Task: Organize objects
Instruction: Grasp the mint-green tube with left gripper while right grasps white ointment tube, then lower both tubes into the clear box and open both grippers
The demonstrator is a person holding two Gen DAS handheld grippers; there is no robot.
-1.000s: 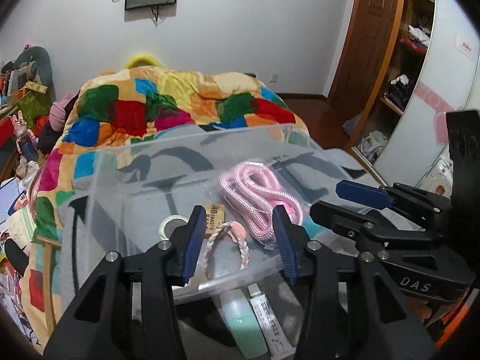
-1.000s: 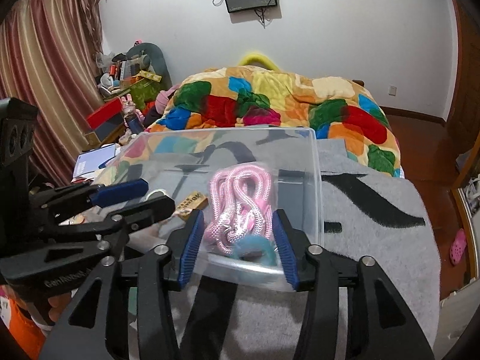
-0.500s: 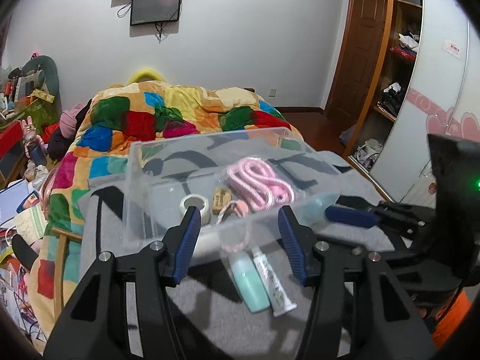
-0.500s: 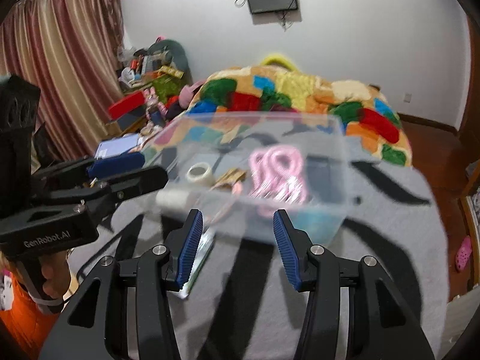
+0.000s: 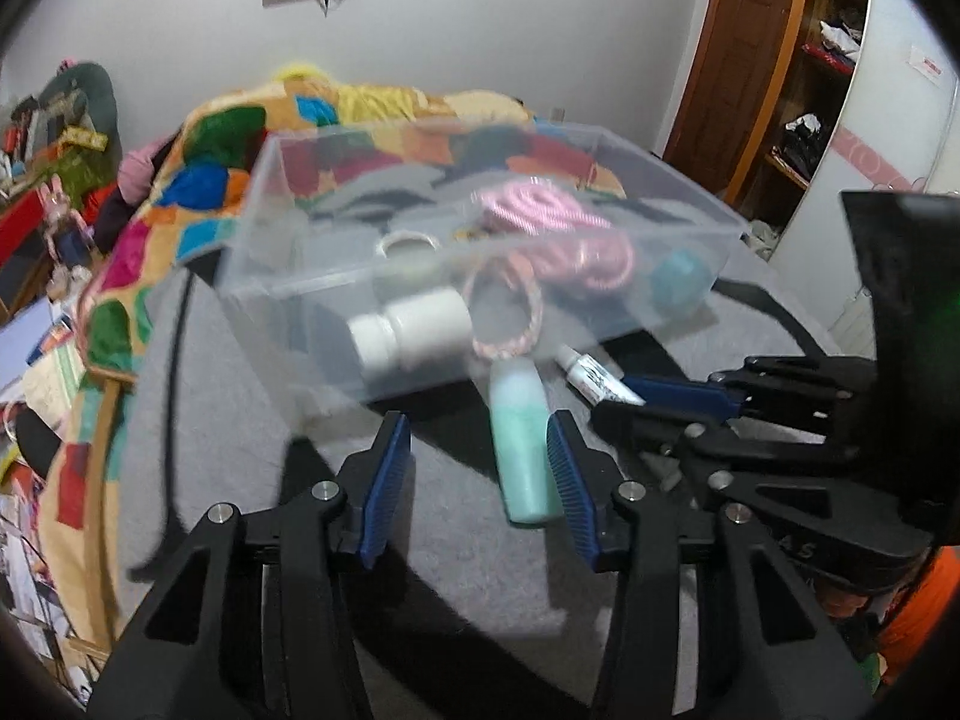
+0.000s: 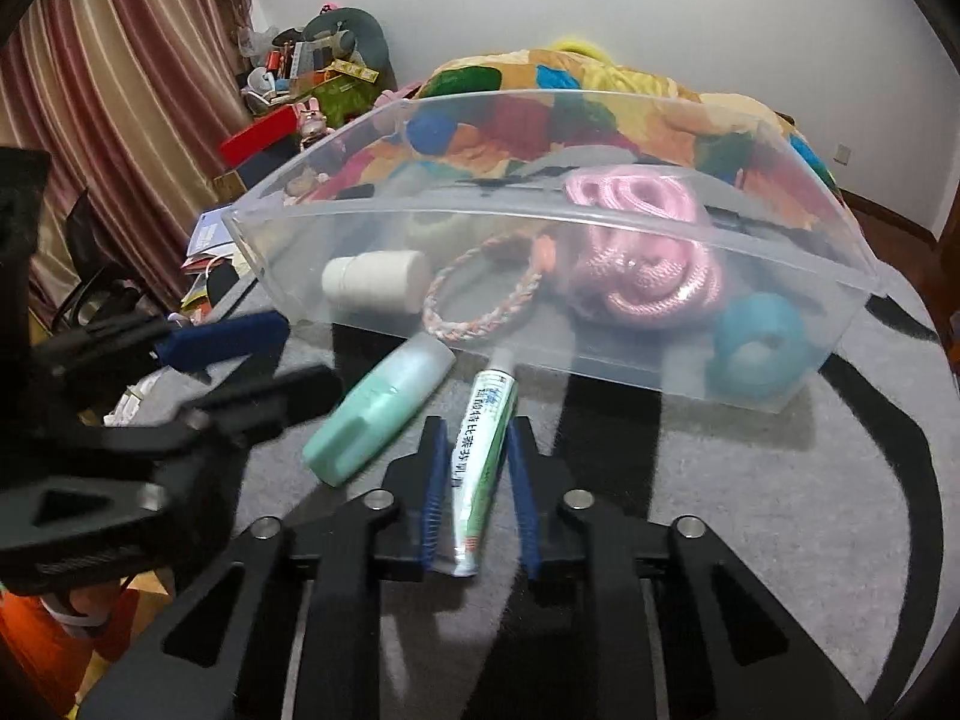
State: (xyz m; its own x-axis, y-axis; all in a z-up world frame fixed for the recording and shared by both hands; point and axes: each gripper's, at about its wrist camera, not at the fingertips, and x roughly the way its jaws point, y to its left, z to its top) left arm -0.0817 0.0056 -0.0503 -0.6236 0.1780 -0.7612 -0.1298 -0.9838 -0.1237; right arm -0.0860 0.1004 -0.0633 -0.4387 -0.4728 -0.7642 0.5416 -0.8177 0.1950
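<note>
Right tool point(image 6: 474, 504): jaws narrowed around the rear half of the ointment tube point(image 6: 483, 456), pads just beside its sides; whether they already pinch it I cannot tell.
Left tool point(image 5: 477, 483): jaws spread wide, holding nothing; its right pad sits just beside the mint-green bottle point(image 5: 523, 444).
Ointment tube, axis: lies flat on the grey blanket point(image 6: 750, 510), long axis running away from the right tool, white cap end pointing at the bin wall, crimped tail back between the jaws.
Mint-green bottle, axis: lies flat beside the tube, well clear of the right tool; clear cap toward the bin, broad base toward the camera, angled slightly left in the right wrist view.
Clear plastic bin point(image 6: 600, 228): rests on the bed just beyond both items.
Done so far: pink rope point(image 6: 648, 252), braided ring point(image 6: 480, 300), white bottle point(image 6: 375, 282), teal tape roll point(image 6: 756, 348) and a pale tape roll point(image 5: 408, 247) already lie inside.
Left to do: by my judgement, tube and mint bottle, the only loose items seen.
</note>
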